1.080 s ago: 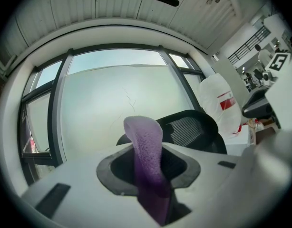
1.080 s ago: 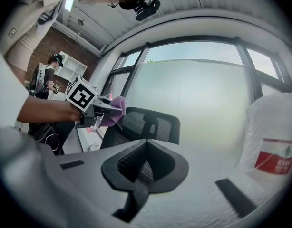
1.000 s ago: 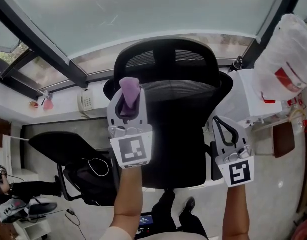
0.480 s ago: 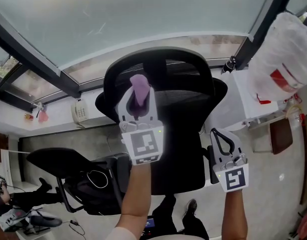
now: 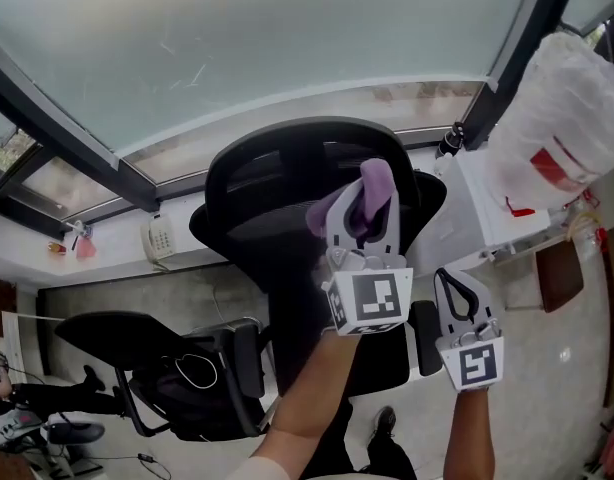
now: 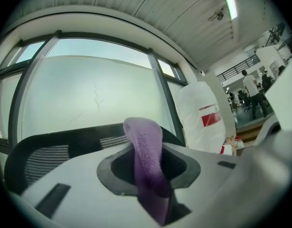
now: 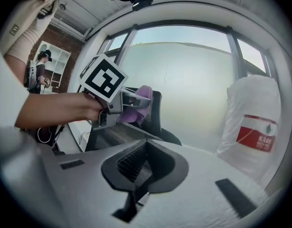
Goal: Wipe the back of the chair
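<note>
The black mesh chair back [image 5: 272,183] stands below the window in the head view. My left gripper [image 5: 365,193] is shut on a purple cloth [image 5: 375,180] and holds it against the upper right part of that back. In the left gripper view the cloth [image 6: 147,158] sticks up between the jaws, with the chair's top edge [image 6: 46,153] behind. My right gripper [image 5: 455,288] hangs beside the chair's right edge, jaws shut with nothing seen between them. The right gripper view shows the left gripper [image 7: 129,101] with the cloth [image 7: 139,109] on the mesh [image 7: 112,134].
A large white wrapped water bottle [image 5: 567,118] stands on a white cabinet [image 5: 492,203] at the right. A white telephone [image 5: 159,236] sits on the sill at left. A second black chair [image 5: 137,328] is low left. The window [image 5: 287,38] fills the back.
My left gripper has carried the purple cloth from the left-centre of the chair back across to its right side. The right gripper has stayed near the chair's right edge.
</note>
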